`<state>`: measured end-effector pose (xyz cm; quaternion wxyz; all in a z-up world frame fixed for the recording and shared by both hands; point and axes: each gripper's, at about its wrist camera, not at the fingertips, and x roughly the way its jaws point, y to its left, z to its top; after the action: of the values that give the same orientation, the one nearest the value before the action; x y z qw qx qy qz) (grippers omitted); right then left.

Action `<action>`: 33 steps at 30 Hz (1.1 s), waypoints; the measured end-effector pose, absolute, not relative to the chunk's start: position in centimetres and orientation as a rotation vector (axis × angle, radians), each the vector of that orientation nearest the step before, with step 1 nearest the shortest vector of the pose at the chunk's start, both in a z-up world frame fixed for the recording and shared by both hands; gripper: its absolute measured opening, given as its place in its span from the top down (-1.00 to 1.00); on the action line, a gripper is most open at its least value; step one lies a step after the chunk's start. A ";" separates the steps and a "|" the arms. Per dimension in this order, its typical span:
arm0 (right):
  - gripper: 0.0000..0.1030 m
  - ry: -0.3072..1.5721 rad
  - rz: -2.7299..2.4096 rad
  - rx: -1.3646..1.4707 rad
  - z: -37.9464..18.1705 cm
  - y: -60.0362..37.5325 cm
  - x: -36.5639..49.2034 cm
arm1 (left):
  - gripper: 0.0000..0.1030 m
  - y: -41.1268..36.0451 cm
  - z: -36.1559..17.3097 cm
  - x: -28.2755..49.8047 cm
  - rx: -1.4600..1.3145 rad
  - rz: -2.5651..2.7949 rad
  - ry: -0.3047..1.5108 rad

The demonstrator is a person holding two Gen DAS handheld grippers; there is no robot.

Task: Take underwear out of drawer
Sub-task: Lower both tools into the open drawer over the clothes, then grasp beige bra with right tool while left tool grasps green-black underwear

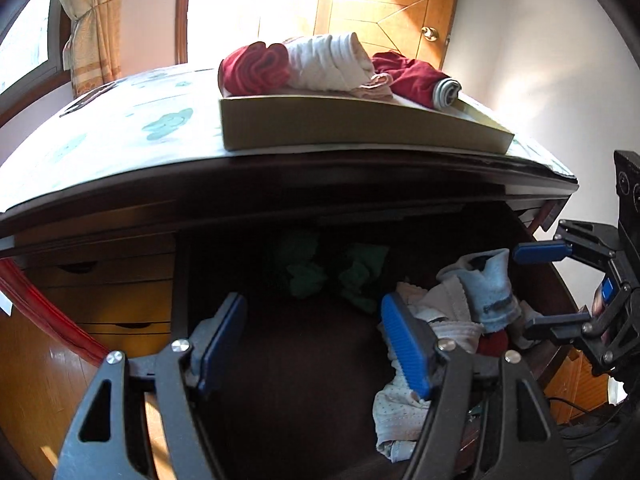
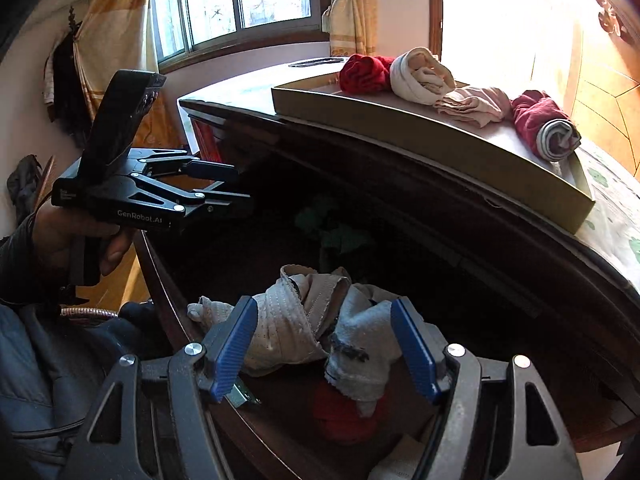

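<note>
Since my right claw [image 2: 324, 350] is spread wide right over the floppy, light underwear [image 2: 296, 320] bunched in the drawer [image 2: 168, 280], I'd pinch a thick fold, left claw [image 1: 312, 344] also gaping, empty.

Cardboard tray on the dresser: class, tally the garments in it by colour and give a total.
Red: 2, a bright red roll and a dark red roll with a grey-striped edge
White: 1, a white roll
Pink: 1, a pink bundle
Total: 4

Underwear [image 2: 320, 328] in drawer [image 2: 168, 280], below box [image 2: 400, 128]
</note>
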<state>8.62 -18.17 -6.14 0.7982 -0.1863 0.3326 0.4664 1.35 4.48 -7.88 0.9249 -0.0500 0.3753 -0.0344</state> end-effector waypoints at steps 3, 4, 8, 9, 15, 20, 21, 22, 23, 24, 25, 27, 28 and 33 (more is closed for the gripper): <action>-0.38 0.738 1.022 -0.442 -6.8 -16.5 8.7 | -0.39 5.1 -7.8 1.1 -0.121 -0.057 0.765; -0.38 0.748 1.037 -0.458 -7.0 -15.9 8.7 | -0.39 5.3 -7.7 1.0 -0.122 -0.051 0.763; -0.38 0.755 1.088 -0.567 -7.3 -14.0 8.9 | -0.40 5.9 -7.4 0.8 -0.116 -0.029 0.751; -0.38 0.752 1.092 -0.608 -7.4 -13.6 9.0 | -0.40 6.1 -7.3 0.8 -0.119 -0.026 0.749; -0.38 0.796 1.170 -0.813 -8.3 -10.6 9.2 | -0.41 7.3 -7.4 0.4 -0.145 -0.010 0.745; -0.38 0.945 1.158 -0.820 -10.5 -8.5 10.8 | -0.42 8.0 -7.4 0.0 -0.162 -0.007 0.742; -0.38 0.972 1.162 -0.812 -11.0 -8.2 11.2 | -0.43 8.1 -7.4 0.0 -0.165 -0.007 0.740; -0.38 0.997 1.167 -0.802 -11.5 -8.0 11.4 | -0.45 8.1 -7.4 -0.1 -0.168 -0.007 0.739; -0.38 1.007 1.173 -0.797 -11.8 -7.9 11.5 | -0.46 8.2 -7.5 -0.1 -0.171 -0.008 0.739; -0.32 1.007 1.173 -0.799 -12.0 -7.9 11.5 | -0.47 8.2 -7.5 -0.1 -0.173 -0.011 0.741; -0.25 1.011 1.172 -0.801 -12.1 -8.0 11.5 | -0.47 8.1 -7.5 0.0 -0.171 -0.014 0.745; 0.08 1.015 1.157 -0.811 -12.3 -8.3 11.6 | -0.47 7.8 -7.6 0.2 -0.160 -0.023 0.754; 0.19 1.008 1.146 -0.809 -12.1 -8.8 11.6 | -0.47 7.6 -7.6 0.3 -0.149 -0.029 0.759; 0.49 1.009 1.101 -0.726 -12.0 -12.2 11.8 | -0.47 5.6 -7.4 1.4 -0.063 -0.066 0.786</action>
<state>11.81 -12.20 -12.02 0.6749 -0.3227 0.4484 0.4893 1.37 5.65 -7.43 0.9227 -0.0307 0.3829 -0.0323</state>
